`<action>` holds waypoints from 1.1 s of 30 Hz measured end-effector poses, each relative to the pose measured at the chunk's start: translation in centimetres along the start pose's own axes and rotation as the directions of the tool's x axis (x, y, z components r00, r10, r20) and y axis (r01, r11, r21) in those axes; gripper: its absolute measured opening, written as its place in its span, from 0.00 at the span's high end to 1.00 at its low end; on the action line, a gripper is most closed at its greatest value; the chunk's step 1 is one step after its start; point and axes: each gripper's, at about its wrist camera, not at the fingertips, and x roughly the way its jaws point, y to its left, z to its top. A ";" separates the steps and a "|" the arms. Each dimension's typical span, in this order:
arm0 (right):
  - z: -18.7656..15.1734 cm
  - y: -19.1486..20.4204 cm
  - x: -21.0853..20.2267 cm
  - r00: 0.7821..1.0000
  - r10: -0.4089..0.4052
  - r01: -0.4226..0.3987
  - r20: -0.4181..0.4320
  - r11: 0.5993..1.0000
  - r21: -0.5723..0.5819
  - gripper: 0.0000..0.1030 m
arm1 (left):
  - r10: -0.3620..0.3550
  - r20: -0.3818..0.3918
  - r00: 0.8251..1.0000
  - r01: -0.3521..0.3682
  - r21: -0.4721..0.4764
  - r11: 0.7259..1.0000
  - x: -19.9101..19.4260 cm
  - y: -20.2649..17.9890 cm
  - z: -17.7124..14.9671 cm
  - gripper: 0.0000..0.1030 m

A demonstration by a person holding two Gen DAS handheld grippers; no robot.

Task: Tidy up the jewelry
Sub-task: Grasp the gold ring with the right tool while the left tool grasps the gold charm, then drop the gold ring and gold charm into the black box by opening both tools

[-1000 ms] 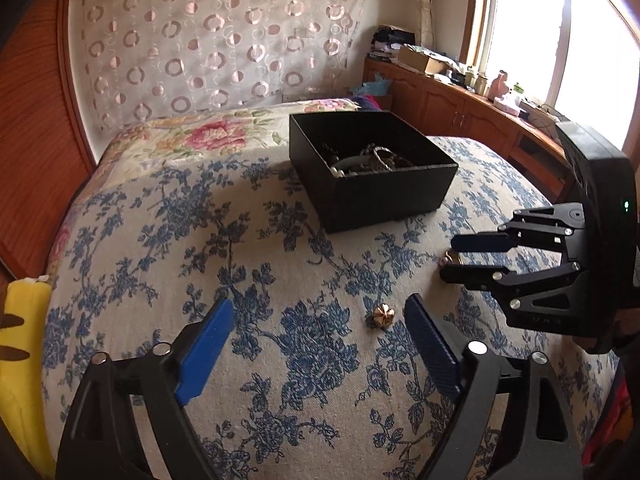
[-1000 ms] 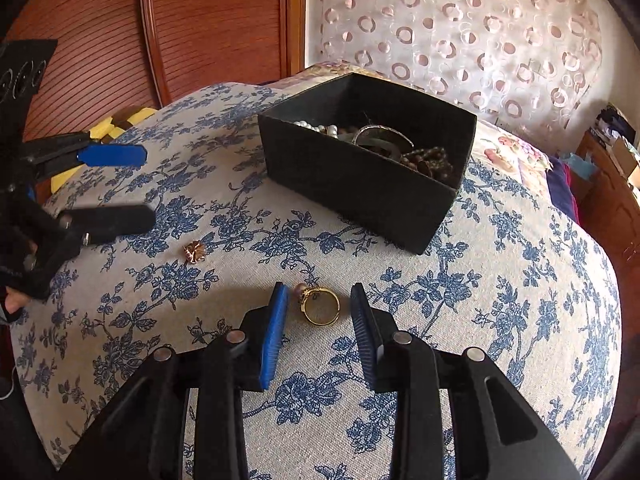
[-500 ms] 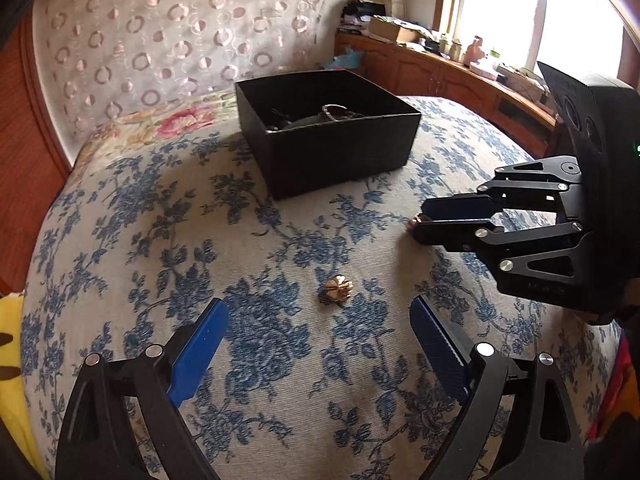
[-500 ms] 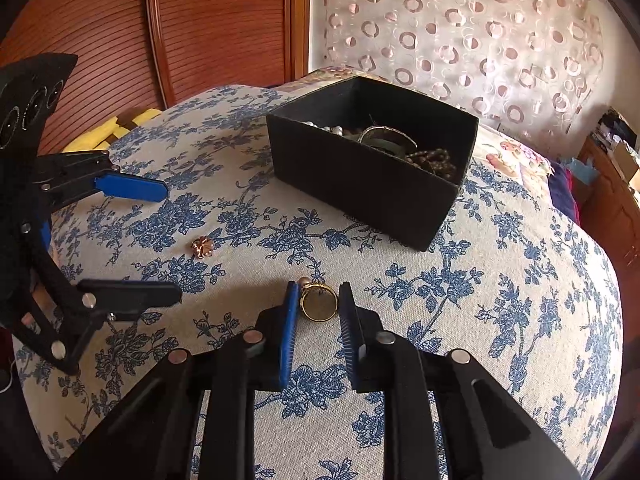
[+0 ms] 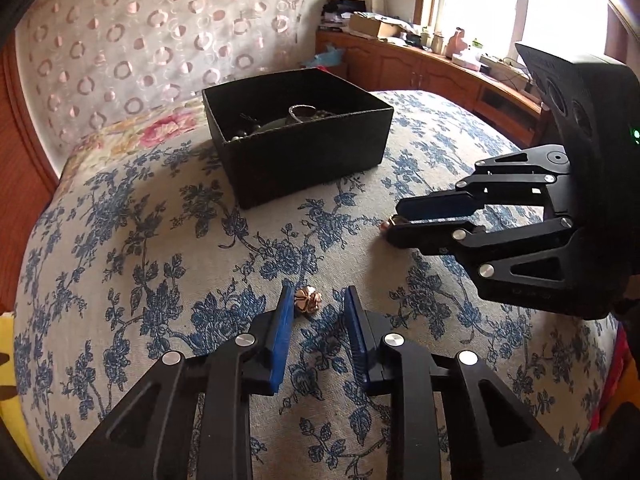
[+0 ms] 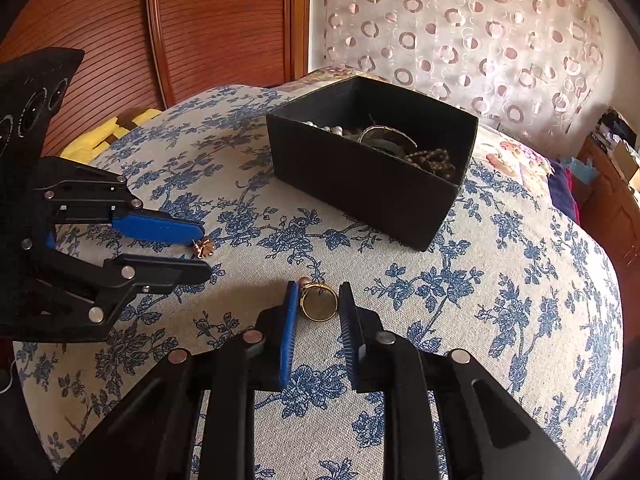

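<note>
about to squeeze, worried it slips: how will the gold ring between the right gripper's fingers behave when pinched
The gold ring with a bead lies flat on the soft floral bedspread, so the right gripper may press it into the cloth. Its smooth round band could probably pivot or pop out. It looks rigid and light.

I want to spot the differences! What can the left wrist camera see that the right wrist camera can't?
Only the left wrist view shows the bright window and the wooden cabinet under it with clutter on top.

Only the right wrist view shows the whole gold ring between the right gripper fingers, and pearls in the box.

Both show the black box of jewelry, the little copper flower charm between the left gripper fingers, the blue flowered bedspread, and the curtain with circles.
</note>
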 end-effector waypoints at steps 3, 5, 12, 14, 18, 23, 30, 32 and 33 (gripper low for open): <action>0.0 0.0 0.0 1.000 -0.002 0.002 0.000 1.000 -0.001 0.78 | 0.005 0.005 1.000 -0.005 -0.006 1.000 0.0 0.3 0.1 0.80; 0.0 0.1 0.0 1.000 -0.002 0.002 0.000 1.000 -0.002 0.78 | 0.021 0.006 1.000 -0.021 -0.001 1.000 0.1 0.3 0.2 0.87; 0.3 0.2 -0.2 1.000 -0.019 0.019 0.014 1.000 -0.012 0.79 | 0.026 0.039 0.999 -0.024 -0.039 0.999 -0.7 1.2 0.5 0.87; 0.7 -0.1 -0.7 0.999 -0.020 0.020 0.031 1.000 -0.004 0.79 | 0.029 0.054 0.998 -0.027 -0.045 0.999 -1.1 1.4 0.8 0.87; 2.6 -1.1 -2.1 0.996 -0.037 0.035 0.083 0.999 0.018 0.79 | 0.038 0.082 0.996 -0.034 -0.049 0.998 -1.8 1.7 2.0 0.87; 5.2 -2.8 -3.0 0.989 -0.065 0.058 0.135 0.997 0.053 0.78 | 0.053 0.121 0.991 -0.047 -0.049 0.998 -2.5 1.9 4.2 0.87; 7.8 -5.7 -2.0 0.989 -0.067 0.052 0.131 0.992 0.119 0.78 | 0.061 0.152 0.987 -0.052 -0.061 0.997 -2.3 2.2 7.4 0.87; 8.1 -6.1 -1.7 0.990 -0.064 0.048 0.127 0.990 0.130 0.78 | 0.062 0.156 0.986 -0.052 -0.065 0.997 -2.1 2.4 8.0 0.87; 8.2 -6.4 -1.5 0.990 -0.069 0.052 0.122 0.989 0.136 0.78 | 0.066 0.160 0.985 -0.056 -0.065 0.996 -1.9 2.4 8.3 0.87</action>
